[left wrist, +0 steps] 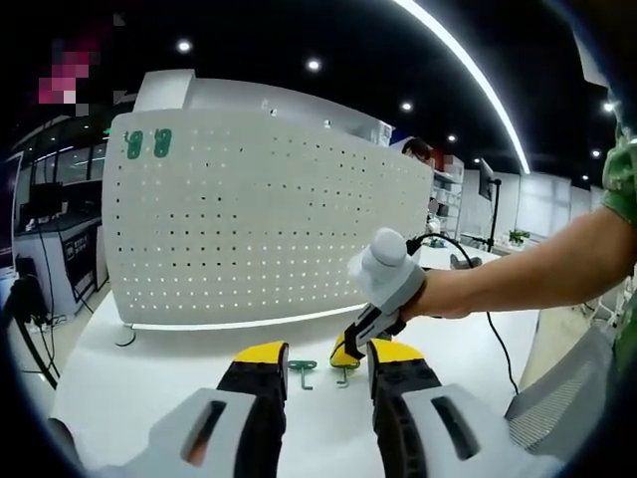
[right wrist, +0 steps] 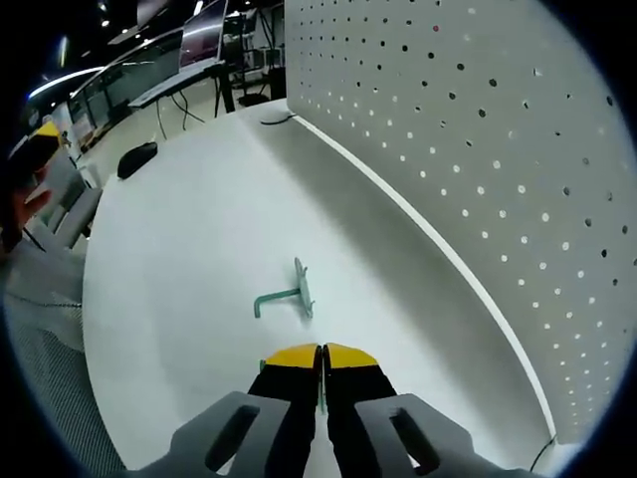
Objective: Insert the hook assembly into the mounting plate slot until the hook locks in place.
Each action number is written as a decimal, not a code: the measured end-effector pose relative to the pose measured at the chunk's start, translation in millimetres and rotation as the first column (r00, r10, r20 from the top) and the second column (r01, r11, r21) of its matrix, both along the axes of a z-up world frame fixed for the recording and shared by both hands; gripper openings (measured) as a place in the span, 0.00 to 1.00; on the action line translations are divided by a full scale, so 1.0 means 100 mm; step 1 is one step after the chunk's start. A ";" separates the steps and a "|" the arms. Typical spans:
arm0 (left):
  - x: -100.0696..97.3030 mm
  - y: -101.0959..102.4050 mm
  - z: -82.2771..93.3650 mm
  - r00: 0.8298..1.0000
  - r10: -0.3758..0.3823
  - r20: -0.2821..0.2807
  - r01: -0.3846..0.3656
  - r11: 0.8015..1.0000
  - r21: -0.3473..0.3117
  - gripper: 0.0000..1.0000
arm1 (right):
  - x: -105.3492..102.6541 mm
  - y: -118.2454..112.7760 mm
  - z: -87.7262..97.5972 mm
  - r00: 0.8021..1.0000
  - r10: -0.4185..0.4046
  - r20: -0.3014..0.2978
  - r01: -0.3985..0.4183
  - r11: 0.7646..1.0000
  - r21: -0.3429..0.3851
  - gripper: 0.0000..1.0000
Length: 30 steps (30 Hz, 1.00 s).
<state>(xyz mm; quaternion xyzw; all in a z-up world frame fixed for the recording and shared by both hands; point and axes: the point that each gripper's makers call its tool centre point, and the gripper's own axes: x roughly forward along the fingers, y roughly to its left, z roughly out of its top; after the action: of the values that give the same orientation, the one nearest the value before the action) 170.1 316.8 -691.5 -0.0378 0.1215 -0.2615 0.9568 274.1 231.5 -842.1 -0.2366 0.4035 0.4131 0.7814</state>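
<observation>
A white pegboard [left wrist: 269, 219] stands upright on the white table [left wrist: 149, 388], with two green hooks [left wrist: 146, 144] hung at its upper left. My left gripper [left wrist: 328, 357] hovers low over the table, open with nothing between its fingers. Beyond it a loose green hook [left wrist: 302, 370] lies flat. A hand brings my right gripper [left wrist: 345, 351] in from the right, tips down on a second green hook [left wrist: 342, 377]. In the right gripper view the right gripper [right wrist: 321, 357] is shut, with a thin green sliver of the hook [right wrist: 321, 390] between its jaws. Ahead lies the other hook [right wrist: 294, 292], and the pegboard [right wrist: 478, 149] rises on the right.
A black mouse [right wrist: 136, 159] sits far off on the table. A black cable [left wrist: 493, 339] trails over the table's right side near a grey mesh chair [left wrist: 562, 373]. Desks and monitors [right wrist: 204, 40] stand beyond the table's far end.
</observation>
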 end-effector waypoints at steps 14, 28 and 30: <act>0.00 -0.01 0.00 1.000 -0.004 -0.001 0.004 1.000 -0.002 0.32 | 0.05 0.06 0.09 1.000 -0.029 0.008 0.029 0.998 0.057 0.00; -0.01 -0.04 -0.01 1.000 -0.013 -0.005 0.013 1.000 0.004 0.32 | 0.00 0.03 0.20 0.999 -0.039 0.022 0.037 0.995 0.088 0.00; -0.02 -0.04 -0.01 1.000 -0.015 -0.004 0.015 1.000 0.005 0.32 | 0.00 0.03 0.22 0.999 -0.042 0.026 0.039 0.995 0.093 0.00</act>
<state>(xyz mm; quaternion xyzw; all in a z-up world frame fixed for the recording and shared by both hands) 168.4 312.6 -692.5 -0.0350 0.1244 -0.2685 0.9546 273.9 234.8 -820.0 -0.1977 0.3778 0.4122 0.8052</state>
